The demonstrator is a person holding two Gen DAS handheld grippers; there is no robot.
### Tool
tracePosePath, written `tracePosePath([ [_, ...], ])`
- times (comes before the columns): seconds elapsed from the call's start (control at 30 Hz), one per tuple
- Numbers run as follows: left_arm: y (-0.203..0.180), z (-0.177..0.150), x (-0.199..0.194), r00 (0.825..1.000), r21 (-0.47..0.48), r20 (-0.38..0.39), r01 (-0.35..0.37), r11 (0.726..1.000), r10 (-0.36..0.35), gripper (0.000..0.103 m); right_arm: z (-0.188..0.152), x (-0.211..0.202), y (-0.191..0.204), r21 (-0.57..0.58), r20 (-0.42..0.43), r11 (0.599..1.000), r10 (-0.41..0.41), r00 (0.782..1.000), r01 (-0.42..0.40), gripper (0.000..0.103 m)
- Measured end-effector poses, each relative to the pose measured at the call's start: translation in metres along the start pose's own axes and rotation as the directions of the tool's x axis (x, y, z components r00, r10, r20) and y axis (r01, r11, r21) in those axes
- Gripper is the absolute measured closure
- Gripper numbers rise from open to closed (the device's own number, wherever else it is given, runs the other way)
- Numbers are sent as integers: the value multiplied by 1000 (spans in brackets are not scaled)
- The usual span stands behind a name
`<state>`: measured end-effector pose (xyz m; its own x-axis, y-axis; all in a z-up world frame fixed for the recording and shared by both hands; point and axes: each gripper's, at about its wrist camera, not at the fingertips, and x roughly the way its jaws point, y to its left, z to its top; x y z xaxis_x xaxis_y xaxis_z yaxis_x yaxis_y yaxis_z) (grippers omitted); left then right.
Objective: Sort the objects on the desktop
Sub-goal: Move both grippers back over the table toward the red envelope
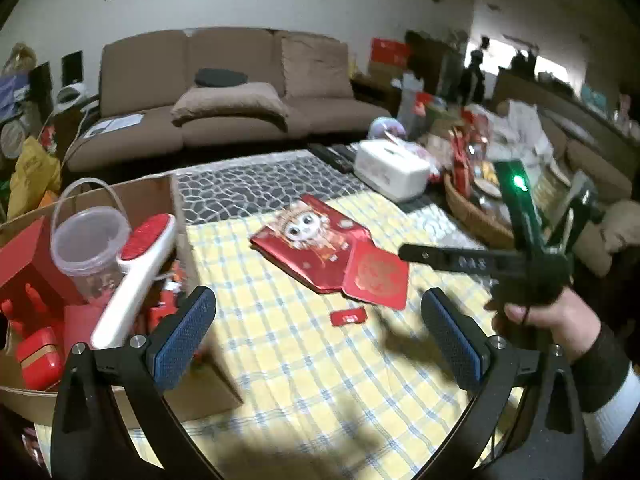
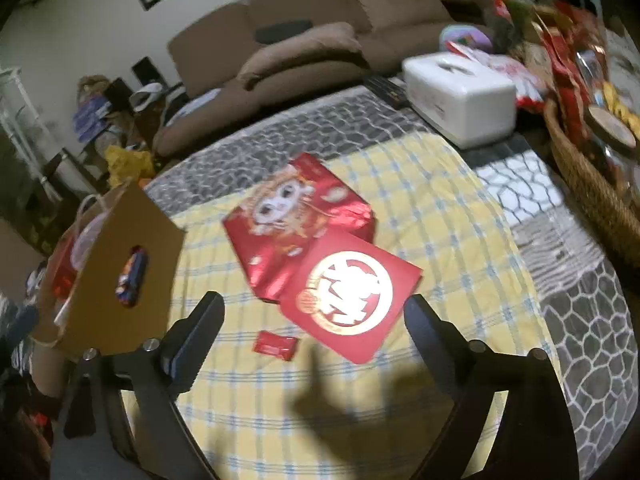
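A red cartoon-printed packet [image 1: 312, 240] [image 2: 296, 208] lies on the yellow checked cloth, with a red envelope with a gold circle [image 1: 376, 276] [image 2: 352, 292] overlapping its near corner. A small red wrapped sweet [image 1: 349, 317] [image 2: 276, 346] lies nearer me. A cardboard box [image 1: 180, 216] [image 2: 116, 264] at the left holds a white-and-red lint brush [image 1: 136, 272], a clear plastic tub [image 1: 90, 240] and red boxes. My left gripper [image 1: 318, 332] is open and empty above the cloth. My right gripper [image 2: 314, 332] is open and empty just short of the envelope; it also shows in the left wrist view [image 1: 404, 254].
A white tissue box [image 1: 390, 168] [image 2: 460, 92] and remote controls [image 2: 386, 90] sit at the far side. A wicker basket [image 2: 592, 184] of snacks stands at the right. A brown sofa [image 1: 224, 92] stands behind the table.
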<state>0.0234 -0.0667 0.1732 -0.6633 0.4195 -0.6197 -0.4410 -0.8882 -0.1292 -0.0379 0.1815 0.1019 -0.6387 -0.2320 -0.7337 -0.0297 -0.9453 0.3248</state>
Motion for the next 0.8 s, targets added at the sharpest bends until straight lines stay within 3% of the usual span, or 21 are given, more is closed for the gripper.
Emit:
tracePosePath([
  [0.13, -17, -4, 15, 999, 39, -34, 5, 999, -4, 0, 2, 12, -19, 46, -26, 999, -16, 1000, 17, 9],
  [0.43, -29, -18, 87, 989, 7, -142, 52, 999, -51, 0, -2, 36, -60, 228, -56, 972, 70, 996, -55, 9],
  [0.63, -19, -34, 145, 970, -39, -239, 44, 998, -52, 0, -2, 44, -72, 272, -60, 959, 99, 993, -79, 8],
  [0.8, -12, -41, 172, 968, -63, -249, 25, 998, -40, 1, -1, 49, -72, 276, -56, 957, 113, 992, -93, 8],
])
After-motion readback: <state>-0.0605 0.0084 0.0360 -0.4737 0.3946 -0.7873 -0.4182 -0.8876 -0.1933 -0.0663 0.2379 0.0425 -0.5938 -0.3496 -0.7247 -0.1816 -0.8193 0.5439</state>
